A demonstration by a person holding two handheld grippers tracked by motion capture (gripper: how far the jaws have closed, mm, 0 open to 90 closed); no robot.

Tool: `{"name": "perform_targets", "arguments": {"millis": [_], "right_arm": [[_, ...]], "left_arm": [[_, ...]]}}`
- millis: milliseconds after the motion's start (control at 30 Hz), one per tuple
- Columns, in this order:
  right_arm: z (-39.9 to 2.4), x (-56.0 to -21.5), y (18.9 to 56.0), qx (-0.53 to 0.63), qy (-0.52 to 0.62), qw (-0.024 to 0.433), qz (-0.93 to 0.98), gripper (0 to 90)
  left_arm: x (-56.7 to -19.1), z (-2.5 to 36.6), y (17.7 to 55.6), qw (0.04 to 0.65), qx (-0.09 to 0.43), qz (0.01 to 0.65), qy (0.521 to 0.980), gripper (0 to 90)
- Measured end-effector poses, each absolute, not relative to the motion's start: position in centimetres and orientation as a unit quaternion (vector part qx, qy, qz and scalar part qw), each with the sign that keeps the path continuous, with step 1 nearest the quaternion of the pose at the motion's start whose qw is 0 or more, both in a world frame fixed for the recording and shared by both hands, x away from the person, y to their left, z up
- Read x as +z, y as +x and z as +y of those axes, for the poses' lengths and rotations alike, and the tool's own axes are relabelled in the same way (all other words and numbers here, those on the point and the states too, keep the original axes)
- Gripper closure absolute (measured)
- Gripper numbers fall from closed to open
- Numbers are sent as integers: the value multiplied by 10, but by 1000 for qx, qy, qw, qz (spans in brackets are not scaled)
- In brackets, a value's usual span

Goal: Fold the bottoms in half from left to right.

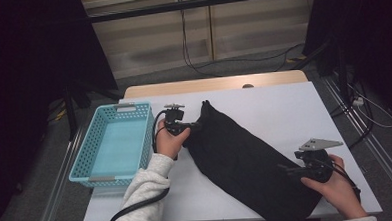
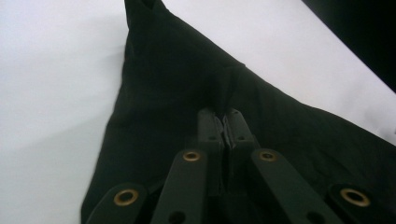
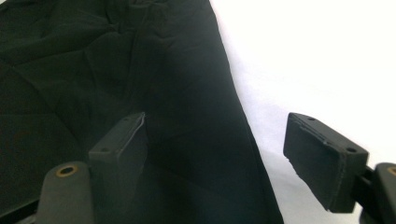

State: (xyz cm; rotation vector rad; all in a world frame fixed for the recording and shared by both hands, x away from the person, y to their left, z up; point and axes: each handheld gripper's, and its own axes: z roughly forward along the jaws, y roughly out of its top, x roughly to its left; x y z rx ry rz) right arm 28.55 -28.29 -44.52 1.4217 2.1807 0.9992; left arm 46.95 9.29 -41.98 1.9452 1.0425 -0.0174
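A black cloth (image 1: 246,163) is being handled, judged to be mid-fold or mid-gather, possibly for the blue basket (image 1: 88,152) at the left. The cloth is spread diagonally across the white worktop (image 1: 284,111), from a peaked corner near the middle down to the near right edge. The left gripper (image 1: 189,126) is clamped tight on a pinch of fabric at the cloth's left edge; in the left gripper view the fingers (image 2: 210,126) are pressed together with a ridge of cloth puckered up between them. The right gripper (image 1: 291,169) is held at the cloth's lower right edge, fingers (image 3: 119,149) wide apart, one over the fabric and one over bare worktop, nothing gripped. Next move likely calls for the right fingers to be closed on that hem. Cloth is matte, soft, creased, thin woven; basket is rigid perforated plastic, rectangular, with nothing inside.
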Motion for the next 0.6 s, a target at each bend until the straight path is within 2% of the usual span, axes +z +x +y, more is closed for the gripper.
{"name": "perform_targets", "arguments": {"millis": [200, 600], "right_arm": [[-282, -445, 286, 353, 502, 176, 770, 215], [-282, -445, 285, 352, 503, 176, 769, 212]], "left_arm": [[-420, 87, 459, 458, -13, 403, 792, 878], [-426, 87, 453, 461, -31, 407, 788, 877]]}}
